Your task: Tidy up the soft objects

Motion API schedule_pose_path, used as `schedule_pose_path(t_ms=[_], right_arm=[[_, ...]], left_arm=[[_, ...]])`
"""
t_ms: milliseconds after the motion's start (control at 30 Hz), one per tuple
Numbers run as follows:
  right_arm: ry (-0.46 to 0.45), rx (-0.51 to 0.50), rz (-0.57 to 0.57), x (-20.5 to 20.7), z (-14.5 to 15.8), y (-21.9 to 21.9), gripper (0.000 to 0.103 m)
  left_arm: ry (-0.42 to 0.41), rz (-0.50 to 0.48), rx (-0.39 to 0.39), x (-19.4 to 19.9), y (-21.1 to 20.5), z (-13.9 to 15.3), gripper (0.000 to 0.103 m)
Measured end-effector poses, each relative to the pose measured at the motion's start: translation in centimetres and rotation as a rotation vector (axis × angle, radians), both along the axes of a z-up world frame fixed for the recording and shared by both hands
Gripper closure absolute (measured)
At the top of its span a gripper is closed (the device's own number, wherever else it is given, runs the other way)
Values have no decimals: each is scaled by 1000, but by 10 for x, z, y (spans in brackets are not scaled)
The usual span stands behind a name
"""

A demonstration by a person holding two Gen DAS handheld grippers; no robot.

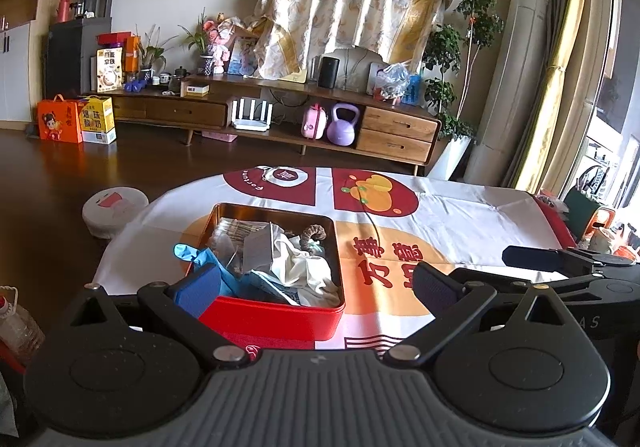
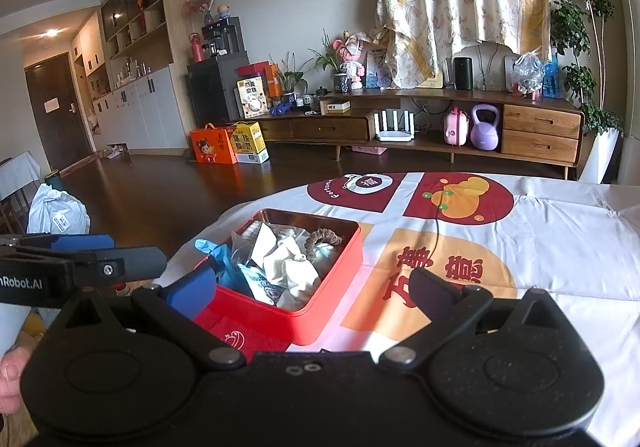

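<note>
Bench [image 1: 480, 215] covered by a white cloth printed with dark red and orange shapes; large red Chinese characters on it, plus the word "Fortune" curved along one red panel. Red tin [image 1: 276, 311] [image 2: 320, 307], lid off, gold inside, sits on the cloth at 12 o'clock from the left gripper [image 1: 316, 283] and at 11 o'clock from the right gripper [image 2: 312, 287]. Tin holds a heap of soft items: crumpled cream cloth [image 1: 296, 263] [image 2: 288, 267] centre, blue glove [image 1: 200, 255] [image 2: 216, 251] draped over the 9 o'clock rim, brown scrunchie [image 1: 314, 235] [image 2: 322, 237] at the far side, clear packets [image 1: 236, 235] behind. Both grippers empty, jaws spread wide. Partial lettering "nRobot.AI" on the left gripper body in the right wrist view.
</note>
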State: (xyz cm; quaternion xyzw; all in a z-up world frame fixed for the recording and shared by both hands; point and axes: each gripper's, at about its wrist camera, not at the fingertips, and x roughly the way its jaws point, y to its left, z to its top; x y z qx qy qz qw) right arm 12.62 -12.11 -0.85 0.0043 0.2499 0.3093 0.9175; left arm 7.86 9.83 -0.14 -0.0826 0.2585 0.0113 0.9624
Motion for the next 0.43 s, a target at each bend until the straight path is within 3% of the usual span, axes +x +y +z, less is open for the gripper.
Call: schedule_pose_path(t_ms=[433], right_arm=[[0, 10, 8, -7, 0, 1, 0]], left_arm=[[7, 15, 5, 0, -2, -1, 0]])
